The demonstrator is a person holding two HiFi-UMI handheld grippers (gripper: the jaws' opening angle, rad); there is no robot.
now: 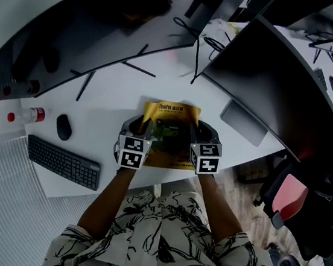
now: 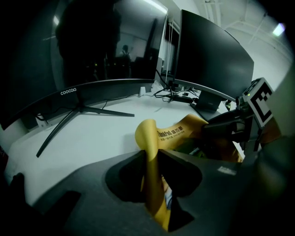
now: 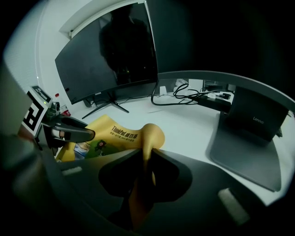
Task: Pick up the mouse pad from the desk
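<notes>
A yellow mouse pad with a printed picture lies at the near edge of the white desk, and both of its side edges are bent upward. My left gripper is shut on the pad's left edge, which curls up between the pads. My right gripper is shut on the right edge, with the yellow sheet pinched between its jaws. The printed middle of the pad sags between the two grippers. Each gripper view also shows the opposite gripper across the pad.
A black keyboard, a black mouse and a bottle with a red label lie at the left. Two curved monitors stand behind, with cables between them and a grey stand base. An office chair stands at the right.
</notes>
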